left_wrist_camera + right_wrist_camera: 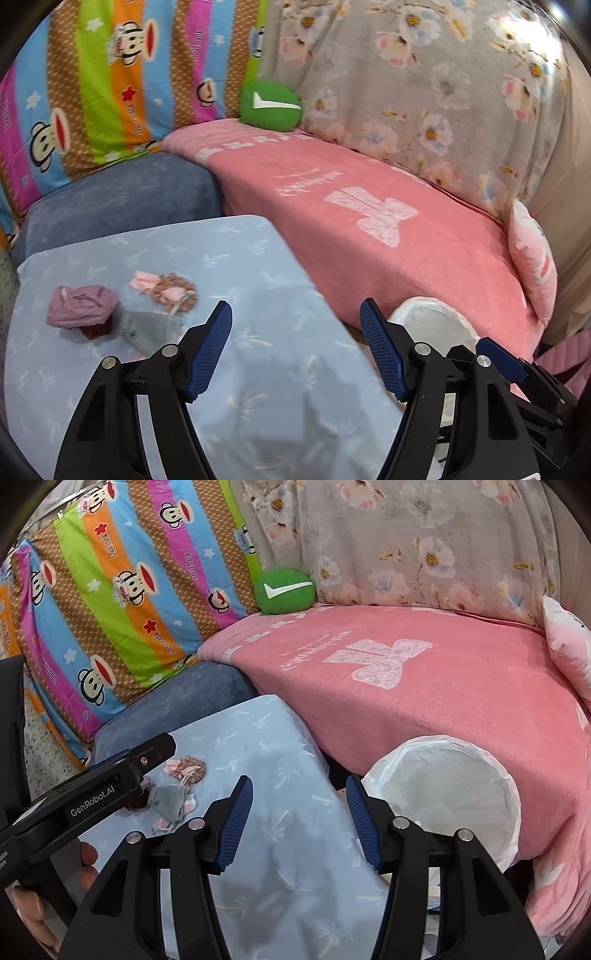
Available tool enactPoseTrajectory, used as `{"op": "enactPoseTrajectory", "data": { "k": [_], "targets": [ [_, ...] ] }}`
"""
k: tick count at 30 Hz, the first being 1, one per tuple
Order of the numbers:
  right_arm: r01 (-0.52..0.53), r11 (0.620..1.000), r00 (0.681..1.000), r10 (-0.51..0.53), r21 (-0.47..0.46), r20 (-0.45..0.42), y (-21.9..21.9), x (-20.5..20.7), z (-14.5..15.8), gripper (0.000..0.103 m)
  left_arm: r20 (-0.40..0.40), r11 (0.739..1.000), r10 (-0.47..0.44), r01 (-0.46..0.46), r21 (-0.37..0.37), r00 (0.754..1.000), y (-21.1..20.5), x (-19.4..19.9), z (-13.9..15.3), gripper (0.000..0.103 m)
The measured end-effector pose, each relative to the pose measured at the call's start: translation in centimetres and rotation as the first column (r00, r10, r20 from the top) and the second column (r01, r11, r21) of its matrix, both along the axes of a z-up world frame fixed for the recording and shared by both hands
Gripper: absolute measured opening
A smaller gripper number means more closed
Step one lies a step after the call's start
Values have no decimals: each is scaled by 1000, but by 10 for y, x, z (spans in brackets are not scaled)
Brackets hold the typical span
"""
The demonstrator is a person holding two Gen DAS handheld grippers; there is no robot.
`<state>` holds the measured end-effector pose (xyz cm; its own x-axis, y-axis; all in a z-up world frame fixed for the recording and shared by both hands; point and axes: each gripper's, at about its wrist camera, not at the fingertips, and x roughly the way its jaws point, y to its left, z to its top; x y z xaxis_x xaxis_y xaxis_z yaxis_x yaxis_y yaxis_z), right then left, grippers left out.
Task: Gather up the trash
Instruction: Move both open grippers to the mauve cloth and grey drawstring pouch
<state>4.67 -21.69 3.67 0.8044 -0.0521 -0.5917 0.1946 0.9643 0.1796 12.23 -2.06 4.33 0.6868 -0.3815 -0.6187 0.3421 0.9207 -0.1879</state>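
On the light blue table cloth (258, 332) lie a crumpled mauve wrapper (81, 305) over a dark red piece, a grey face mask (147, 328) and a brown patterned mask with a pink scrap (170, 288). My left gripper (295, 350) hovers open over the cloth to the right of them, with nothing between its fingers. My right gripper (299, 819) is open and empty too, between the grey face mask (168, 799) and a white-lined trash bin (443, 794) at the cloth's right edge. The bin (432, 325) shows partly behind the left gripper's right finger.
A pink blanket (388, 221) covers the sofa seat behind the table. A green round cushion (271, 107), a striped monkey-print pillow (110, 92) and a floral cover (424, 74) stand at the back. A blue cushion (118, 199) lies at the left. A hand (33, 904) holds the left gripper.
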Motion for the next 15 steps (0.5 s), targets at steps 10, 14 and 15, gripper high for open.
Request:
{"op": "enactPoseTrajectory", "data": {
  "k": [10, 14, 15],
  "targets": [
    [-133, 991, 990, 133, 0, -50, 63, 31, -13, 53, -63, 982, 186, -186, 16, 980, 99, 23, -27, 75],
    [-191, 982, 979, 190, -6, -73, 91, 46, -21, 54, -92, 961, 278, -277, 24, 956, 147, 37, -40, 75],
    [-204, 979, 976, 203, -4, -78, 98, 49, -23, 54, -102, 955, 295, -294, 24, 950, 158, 40, -44, 75]
  ]
}}
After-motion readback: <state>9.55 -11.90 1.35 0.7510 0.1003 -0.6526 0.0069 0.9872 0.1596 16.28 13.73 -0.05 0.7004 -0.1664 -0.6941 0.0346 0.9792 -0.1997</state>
